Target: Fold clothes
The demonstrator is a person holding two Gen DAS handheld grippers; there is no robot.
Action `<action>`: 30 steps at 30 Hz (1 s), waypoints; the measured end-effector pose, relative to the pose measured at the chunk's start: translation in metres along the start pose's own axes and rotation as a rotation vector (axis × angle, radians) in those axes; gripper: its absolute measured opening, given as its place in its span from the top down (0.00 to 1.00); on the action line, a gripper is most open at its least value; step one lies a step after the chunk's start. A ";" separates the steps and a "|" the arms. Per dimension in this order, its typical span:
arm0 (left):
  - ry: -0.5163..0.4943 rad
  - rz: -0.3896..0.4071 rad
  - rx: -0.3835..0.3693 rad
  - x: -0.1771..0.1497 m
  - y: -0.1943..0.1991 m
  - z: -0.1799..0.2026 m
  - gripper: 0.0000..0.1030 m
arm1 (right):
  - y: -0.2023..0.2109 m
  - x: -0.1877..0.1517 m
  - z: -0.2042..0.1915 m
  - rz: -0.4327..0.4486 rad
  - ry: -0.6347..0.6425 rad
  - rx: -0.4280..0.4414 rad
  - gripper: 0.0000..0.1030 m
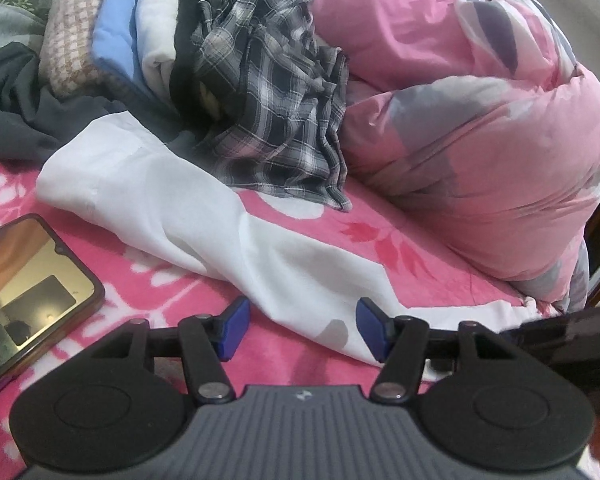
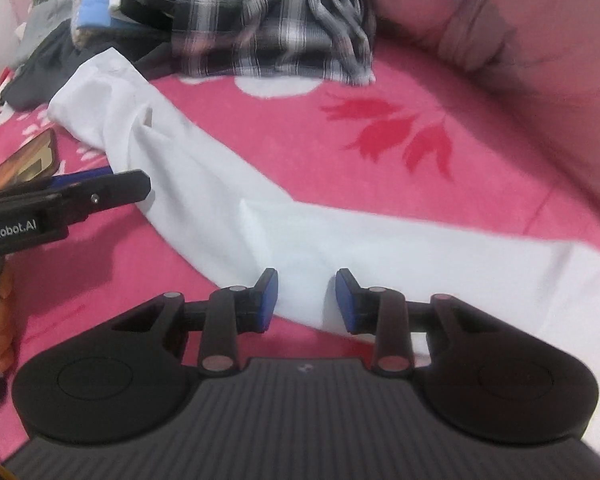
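Grippers both stand over the near edge of a white garment [image 2: 284, 232] that lies in a long, loose band across the pink flowered bedcover [image 2: 380, 112], running from the far left toward the near right. The right gripper [image 2: 307, 300] has its blue pads apart, one on either side of the cloth's near hem; no cloth is visibly pinched, so I judge it released, though the gap is narrow. The left gripper [image 1: 300, 328] is likewise unclenched, with a wider gap, and the same hem lies between and just beyond its pads.

Step in hand, as judged: taking hold of the near hem before a fold. To do it well, each gripper should go low enough that one pad slides under the hem, taking the garment alone and not the bedcover beneath. The two grips should sit apart along the same edge so the cloth lifts evenly rather than bunching. The creased far end near the pile may drag; a slow lift would show that early.

Count:
- White garment: one.
- Plaid garment [image 1: 272, 112], crumpled, beyond the white one: one.
- Dark cloth [image 1: 12, 112] at far left: one visible; it may be more.
- Folded items stacked behind: several, number unclear.
- Pink quilt [image 1: 480, 132]: one.
- Phone [image 1: 24, 284], near left, just clear of the cloth: one.
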State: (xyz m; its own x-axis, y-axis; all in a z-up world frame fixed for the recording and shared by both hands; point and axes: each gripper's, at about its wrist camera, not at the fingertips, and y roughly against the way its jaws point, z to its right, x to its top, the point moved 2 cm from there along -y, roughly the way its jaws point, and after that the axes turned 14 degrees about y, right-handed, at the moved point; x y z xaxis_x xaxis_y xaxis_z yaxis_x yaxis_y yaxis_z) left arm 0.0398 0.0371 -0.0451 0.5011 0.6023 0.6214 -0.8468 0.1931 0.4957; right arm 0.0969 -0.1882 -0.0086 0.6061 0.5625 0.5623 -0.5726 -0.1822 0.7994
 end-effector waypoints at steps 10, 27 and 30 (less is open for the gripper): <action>0.021 0.019 0.005 0.004 0.003 -0.003 0.41 | -0.027 0.040 -0.006 -0.011 0.314 -0.006 0.63; 0.030 0.035 0.014 0.007 0.001 -0.005 0.41 | -0.017 0.036 0.056 0.178 -0.007 -0.033 1.00; 0.029 0.033 0.016 0.007 0.000 -0.005 0.41 | -0.029 0.029 0.077 0.204 -0.153 -0.082 1.00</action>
State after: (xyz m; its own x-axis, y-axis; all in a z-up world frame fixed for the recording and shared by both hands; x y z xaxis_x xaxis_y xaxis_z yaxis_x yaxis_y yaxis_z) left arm 0.0422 0.0453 -0.0440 0.4675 0.6305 0.6196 -0.8597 0.1609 0.4848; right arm 0.1736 -0.2289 0.0003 0.5461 0.3915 0.7406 -0.7307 -0.2097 0.6497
